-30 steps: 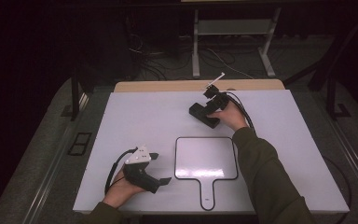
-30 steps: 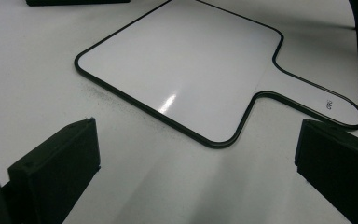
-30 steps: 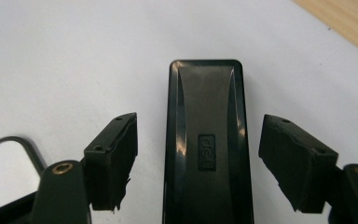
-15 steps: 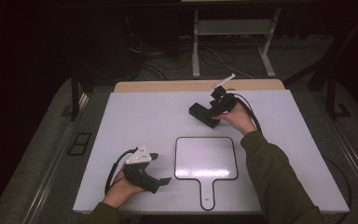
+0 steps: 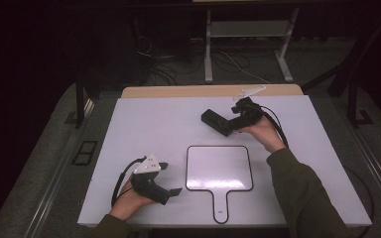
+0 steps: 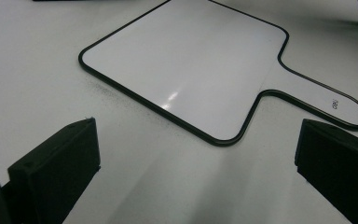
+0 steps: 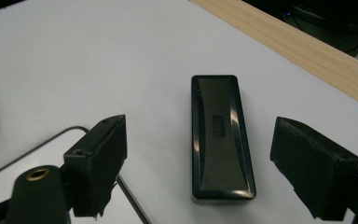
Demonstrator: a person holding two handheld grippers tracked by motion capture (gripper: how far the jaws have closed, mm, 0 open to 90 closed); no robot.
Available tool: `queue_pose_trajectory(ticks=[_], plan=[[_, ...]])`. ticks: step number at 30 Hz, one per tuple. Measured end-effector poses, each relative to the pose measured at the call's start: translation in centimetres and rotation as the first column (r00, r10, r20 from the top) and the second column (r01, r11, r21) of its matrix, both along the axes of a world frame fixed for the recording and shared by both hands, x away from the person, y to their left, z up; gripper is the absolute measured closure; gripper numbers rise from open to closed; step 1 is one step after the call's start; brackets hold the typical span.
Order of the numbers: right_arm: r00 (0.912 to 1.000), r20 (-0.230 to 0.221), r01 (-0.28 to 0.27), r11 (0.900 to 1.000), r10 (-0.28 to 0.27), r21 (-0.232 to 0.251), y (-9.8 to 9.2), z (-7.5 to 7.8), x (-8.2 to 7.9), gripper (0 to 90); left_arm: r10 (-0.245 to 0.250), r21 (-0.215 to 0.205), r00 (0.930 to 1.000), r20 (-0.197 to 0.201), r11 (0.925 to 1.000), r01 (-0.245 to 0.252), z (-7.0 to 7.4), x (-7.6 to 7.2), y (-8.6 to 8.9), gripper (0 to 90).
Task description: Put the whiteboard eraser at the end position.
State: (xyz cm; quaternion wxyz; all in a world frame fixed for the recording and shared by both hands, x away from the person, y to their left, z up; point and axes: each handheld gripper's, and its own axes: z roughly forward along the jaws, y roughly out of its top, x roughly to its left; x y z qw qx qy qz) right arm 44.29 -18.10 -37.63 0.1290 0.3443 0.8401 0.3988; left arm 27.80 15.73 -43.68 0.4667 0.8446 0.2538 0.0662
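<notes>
Black eraser [image 7: 220, 140] flat (long axis toward table's wooden edge [image 7: 303, 49])

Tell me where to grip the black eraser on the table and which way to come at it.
Grip the black eraser across its two long sides, near the middle, coming down from above. It lies flat on the table, long and narrow, so the short width probably fits between the jaws. The right gripper hangs open just short of its near end; its jaws have just been opening.

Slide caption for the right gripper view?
Right gripper open, fingers either side of black eraser lying on white table.
</notes>
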Motion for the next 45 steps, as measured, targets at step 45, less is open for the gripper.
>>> queue_pose_trajectory(ticks=[45], plan=[[0.9949,0.074,0.059,0.990,-0.068,0.125,-6.3,-3.6,-11.3,12.8,0.022,-0.033,0.9996,-0.018,0.9992,-0.022,-0.1,-0.2,0.6,0.0]])
